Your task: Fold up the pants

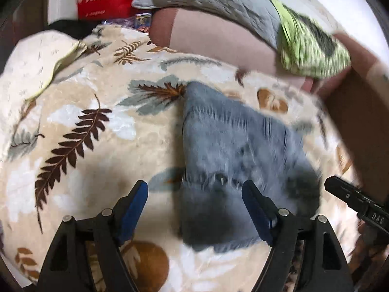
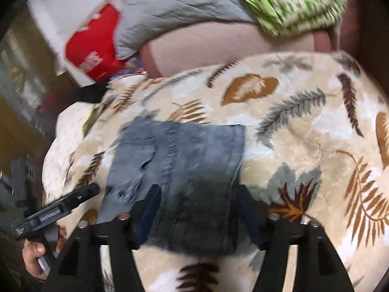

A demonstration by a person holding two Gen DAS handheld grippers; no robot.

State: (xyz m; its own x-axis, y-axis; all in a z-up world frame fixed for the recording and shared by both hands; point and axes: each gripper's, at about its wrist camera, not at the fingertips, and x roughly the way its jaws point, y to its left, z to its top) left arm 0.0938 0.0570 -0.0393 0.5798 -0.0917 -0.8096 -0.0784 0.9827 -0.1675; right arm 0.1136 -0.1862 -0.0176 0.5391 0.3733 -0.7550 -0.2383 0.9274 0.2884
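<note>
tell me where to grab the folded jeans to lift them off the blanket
Probably by the near edge of the folded jeans, coming in low from the grippers' side. The stack lies flat on the leaf-print blanket, and that thick edge faces the open right gripper, so one jaw could slide under it while the other comes down on top.

Grey-blue denim pants [image 1: 233,141] on cream, brown-and-grey leaf-patterned blanket [image 1: 80,121]

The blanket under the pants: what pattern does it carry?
Brown, tan and grey leaves on cream blanket, clearest in the right wrist view.
</note>
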